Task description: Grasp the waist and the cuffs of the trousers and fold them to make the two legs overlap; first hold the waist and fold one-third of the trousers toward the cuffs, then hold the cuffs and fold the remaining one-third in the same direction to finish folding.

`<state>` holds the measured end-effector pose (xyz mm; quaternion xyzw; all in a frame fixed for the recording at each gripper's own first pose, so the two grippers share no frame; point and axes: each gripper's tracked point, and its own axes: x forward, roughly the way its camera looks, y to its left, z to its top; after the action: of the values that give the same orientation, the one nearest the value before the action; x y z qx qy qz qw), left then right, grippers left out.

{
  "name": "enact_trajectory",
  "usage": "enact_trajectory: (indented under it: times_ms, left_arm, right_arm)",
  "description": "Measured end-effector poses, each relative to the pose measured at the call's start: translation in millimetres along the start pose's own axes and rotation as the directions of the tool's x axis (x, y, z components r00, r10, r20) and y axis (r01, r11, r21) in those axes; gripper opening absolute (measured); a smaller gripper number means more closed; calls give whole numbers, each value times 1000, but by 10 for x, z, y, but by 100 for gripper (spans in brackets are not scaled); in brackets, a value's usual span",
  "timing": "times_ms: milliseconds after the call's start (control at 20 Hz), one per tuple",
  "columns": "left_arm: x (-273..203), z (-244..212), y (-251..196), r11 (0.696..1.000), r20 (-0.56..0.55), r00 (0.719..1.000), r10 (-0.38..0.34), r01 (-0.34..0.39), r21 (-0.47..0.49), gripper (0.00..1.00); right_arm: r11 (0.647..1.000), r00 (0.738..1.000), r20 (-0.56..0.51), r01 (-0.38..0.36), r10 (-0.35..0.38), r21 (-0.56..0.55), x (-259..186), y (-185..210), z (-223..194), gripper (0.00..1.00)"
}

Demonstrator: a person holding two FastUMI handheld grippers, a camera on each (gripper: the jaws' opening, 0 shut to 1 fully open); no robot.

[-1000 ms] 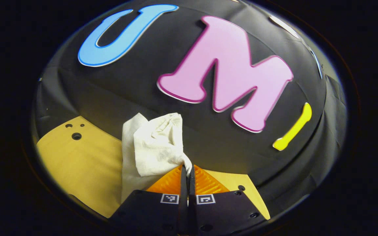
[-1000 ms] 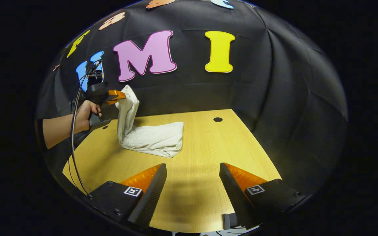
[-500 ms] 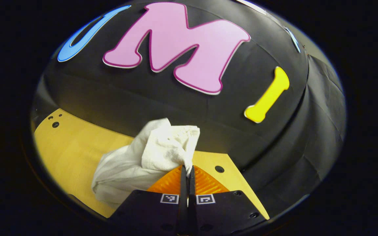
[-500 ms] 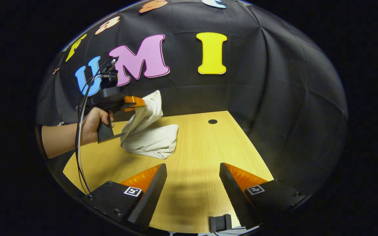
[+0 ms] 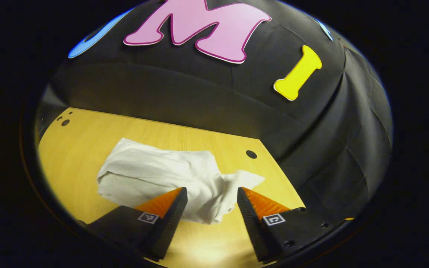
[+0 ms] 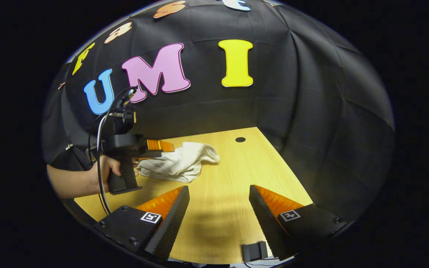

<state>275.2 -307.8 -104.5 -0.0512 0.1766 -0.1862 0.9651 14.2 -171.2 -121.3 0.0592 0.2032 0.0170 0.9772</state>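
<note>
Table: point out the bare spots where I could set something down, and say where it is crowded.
The table is bare from the folded trousers to its right edge, and forward to the open right gripper. A bare strip also runs between the trousers and the booth wall, near the round hole. It is crowded at the left, where the open left gripper hangs by the trousers.

The left gripper point(image 6: 162, 148) had a chunky black pistol-grip body with looping black cables; the right gripper point(image 6: 218, 219) wore square black-and-white markers and small screws.
</note>
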Motion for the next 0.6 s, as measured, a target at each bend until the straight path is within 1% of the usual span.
enact_trajectory:
  times_ms: [50,100,200,350,500,600]
  left_arm:
    - [-139,-29,103,1000,4,1000,23,-23,19,90]
    - [-284,-33,192,999,12,999,39,-39,35,96]
    - [-678,19,358,996,63,996,64,-68,61,96]
    - [-1368,167,517,992,163,984,69,-85,94,96]
    - [-2035,281,613,981,259,963,78,-120,150,96]
    - [-2471,311,645,978,311,947,76,-132,164,96]
  right_arm:
    - [1000,1000,3,1,-1,0,-12,55,14,99]
    - [1000,1000,9,-1,1,3,-22,117,26,99]
    - [1000,1000,25,-9,9,14,-67,284,67,99]
    - [999,999,48,-21,20,27,-145,551,122,99]
    - [998,996,81,-42,37,55,-290,844,167,98]
    - [996,993,105,-52,44,70,-423,1029,160,98]
